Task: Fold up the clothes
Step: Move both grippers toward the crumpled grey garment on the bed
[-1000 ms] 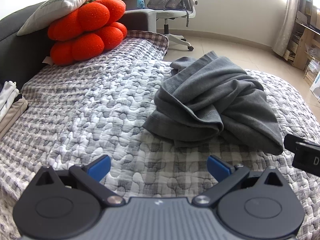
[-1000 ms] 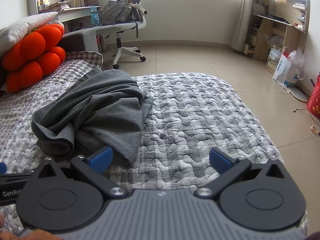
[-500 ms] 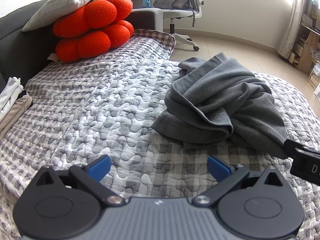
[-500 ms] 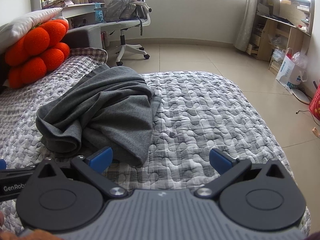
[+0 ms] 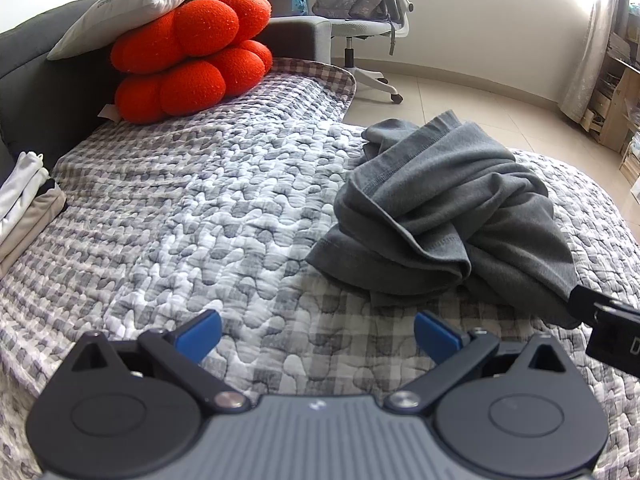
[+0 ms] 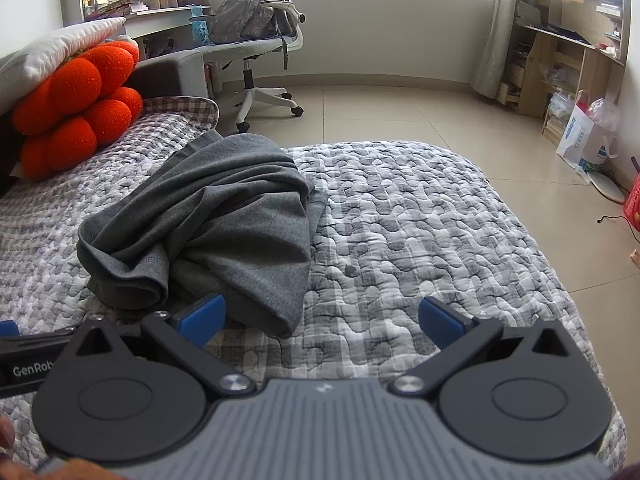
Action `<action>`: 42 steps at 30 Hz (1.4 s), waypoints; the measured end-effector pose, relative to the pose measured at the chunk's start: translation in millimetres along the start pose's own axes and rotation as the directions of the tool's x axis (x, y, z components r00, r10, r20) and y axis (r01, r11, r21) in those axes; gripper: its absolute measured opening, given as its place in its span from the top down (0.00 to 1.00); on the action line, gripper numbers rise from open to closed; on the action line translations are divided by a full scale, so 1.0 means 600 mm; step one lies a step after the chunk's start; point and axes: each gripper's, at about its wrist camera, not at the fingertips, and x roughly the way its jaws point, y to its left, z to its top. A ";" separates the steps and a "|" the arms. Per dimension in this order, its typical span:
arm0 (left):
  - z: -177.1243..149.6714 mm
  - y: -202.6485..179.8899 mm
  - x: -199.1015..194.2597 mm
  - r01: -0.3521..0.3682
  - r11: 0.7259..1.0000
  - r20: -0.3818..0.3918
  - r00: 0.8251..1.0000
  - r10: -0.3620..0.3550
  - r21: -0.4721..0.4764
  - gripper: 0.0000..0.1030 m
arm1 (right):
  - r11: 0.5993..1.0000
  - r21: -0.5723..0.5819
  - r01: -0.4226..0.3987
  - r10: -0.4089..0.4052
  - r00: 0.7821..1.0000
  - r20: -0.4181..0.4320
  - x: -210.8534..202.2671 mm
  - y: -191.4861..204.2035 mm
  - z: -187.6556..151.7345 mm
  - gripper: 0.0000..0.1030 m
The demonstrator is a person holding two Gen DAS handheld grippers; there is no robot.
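**Inspector A:** Left gripper (image 5: 318,334): jaws spread wide, nothing between the blue pads, poised over the checked quilt (image 5: 208,208). The crumpled grey garment (image 5: 448,216) lies ahead and to its right, apart from the fingertips.

**Inspector B:** Right gripper (image 6: 322,318): likewise wide and empty. The same garment (image 6: 224,216) sits ahead and to its left; its near hem lies just beyond the left pad (image 6: 202,317), contact unclear. Red cushion (image 6: 76,108) far left, office chair (image 6: 260,40) beyond.
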 end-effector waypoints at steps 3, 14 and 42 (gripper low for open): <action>0.002 0.002 0.000 0.003 1.000 -0.001 1.000 -0.003 -0.002 0.00 | 1.000 -0.003 -0.003 0.003 1.000 -0.001 0.001 0.003 0.002 0.00; 0.008 0.009 0.004 0.003 1.000 -0.008 1.000 -0.003 -0.011 0.00 | 1.000 -0.008 -0.005 0.005 1.000 -0.009 0.008 0.009 0.002 0.00; 0.009 0.014 0.005 0.000 1.000 -0.018 1.000 0.000 -0.016 0.00 | 1.000 -0.010 -0.009 0.009 1.000 -0.024 0.013 0.012 0.000 0.00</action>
